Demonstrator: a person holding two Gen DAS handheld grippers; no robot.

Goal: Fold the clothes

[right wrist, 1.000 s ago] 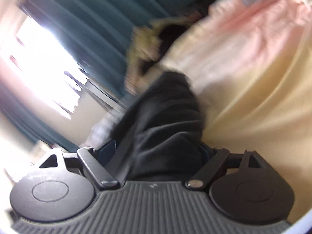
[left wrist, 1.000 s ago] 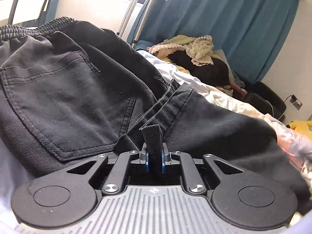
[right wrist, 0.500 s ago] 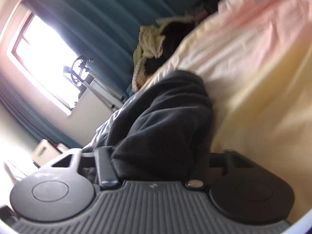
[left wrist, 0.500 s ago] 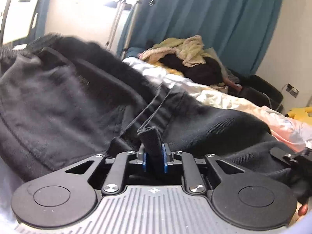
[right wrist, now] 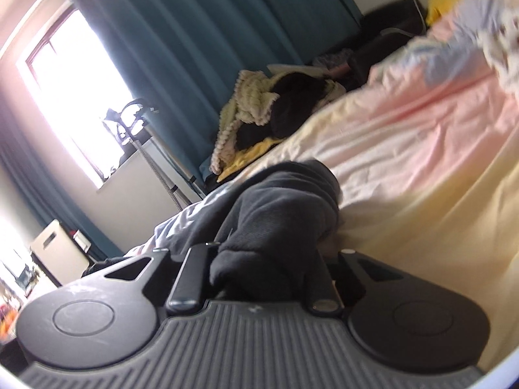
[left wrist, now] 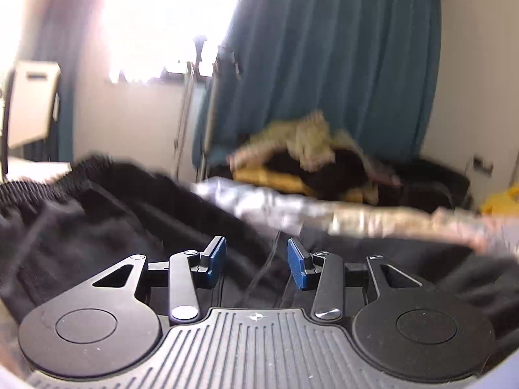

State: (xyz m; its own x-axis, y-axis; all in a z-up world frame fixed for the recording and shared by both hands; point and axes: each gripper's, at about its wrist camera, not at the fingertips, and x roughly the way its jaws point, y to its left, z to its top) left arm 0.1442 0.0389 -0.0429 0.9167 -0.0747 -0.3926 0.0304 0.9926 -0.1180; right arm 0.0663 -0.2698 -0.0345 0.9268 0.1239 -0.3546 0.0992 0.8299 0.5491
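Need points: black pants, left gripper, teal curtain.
black pants point(right wrist: 282, 214): right wrist view, bunched fabric between the fingers.
left gripper point(left wrist: 256, 259): left wrist view, gap midway between the blue fingertips.
teal curtain point(left wrist: 340, 64): left wrist view, middle folds.

Trousers point(right wrist: 285, 207) on bed point(right wrist: 421, 168) — clothes heap point(right wrist: 275, 110) behind, curtain point(right wrist: 211, 32) beyond heap.

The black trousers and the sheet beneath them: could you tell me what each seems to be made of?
The black trousers look like a heavy cotton twill or denim, matte and slightly faded: a fine diagonal weave shows in the bunched cloth, and a ribbed elastic waistband in the left wrist view. The bedsheet looks like thin, soft woven cotton in pale pink and yellow, creased into shallow wrinkles. Fibre content cannot be confirmed.
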